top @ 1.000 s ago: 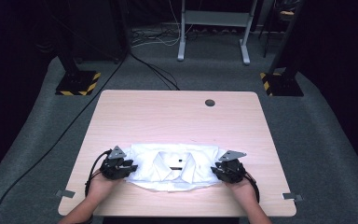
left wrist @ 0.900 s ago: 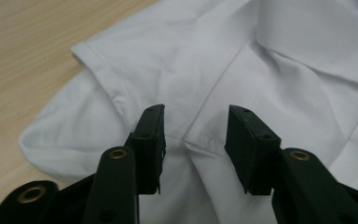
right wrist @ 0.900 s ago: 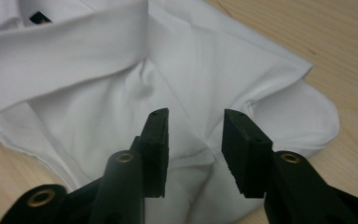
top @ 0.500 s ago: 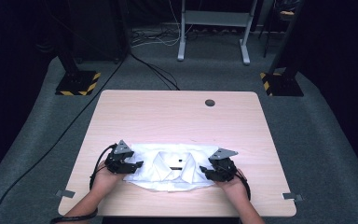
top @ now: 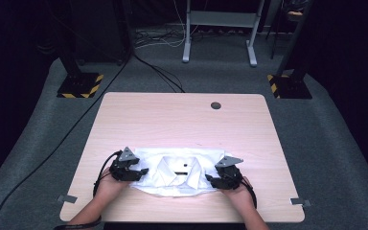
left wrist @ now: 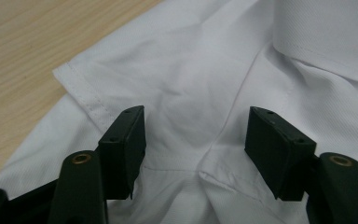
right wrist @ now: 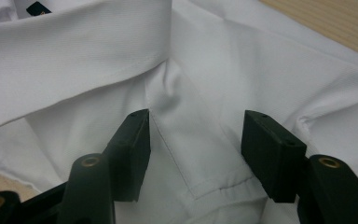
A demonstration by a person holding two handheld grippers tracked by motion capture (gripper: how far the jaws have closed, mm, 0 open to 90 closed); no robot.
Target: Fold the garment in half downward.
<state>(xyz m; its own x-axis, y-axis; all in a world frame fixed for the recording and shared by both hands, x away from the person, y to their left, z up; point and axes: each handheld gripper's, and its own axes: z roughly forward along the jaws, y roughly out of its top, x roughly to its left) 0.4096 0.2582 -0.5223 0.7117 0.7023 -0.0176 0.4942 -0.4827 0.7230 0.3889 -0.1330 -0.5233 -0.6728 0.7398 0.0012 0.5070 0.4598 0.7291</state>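
A folded white shirt (top: 182,172) lies collar-up near the front edge of the wooden table (top: 182,120). My left gripper (top: 141,171) rests at the shirt's left shoulder, jaws open over the shoulder seam (left wrist: 200,170). My right gripper (top: 210,180) sits at the shirt's right shoulder, also open, its jaws either side of a fabric fold (right wrist: 186,140) below the collar (right wrist: 74,46). Nothing is pinched between either pair of fingers. A small dark label (top: 185,165) shows inside the collar.
A round cable hole (top: 215,105) sits near the table's far edge. Tape marks (top: 67,198) flag the front corners. Beyond the table stand a metal frame (top: 220,33) and stands with yellow-black bases (top: 79,86), with cables on the floor.
Both grippers have moved inward over the shirt's shoulders, the right one shifting left. The shirt's sides look tucked narrower than a second ago.
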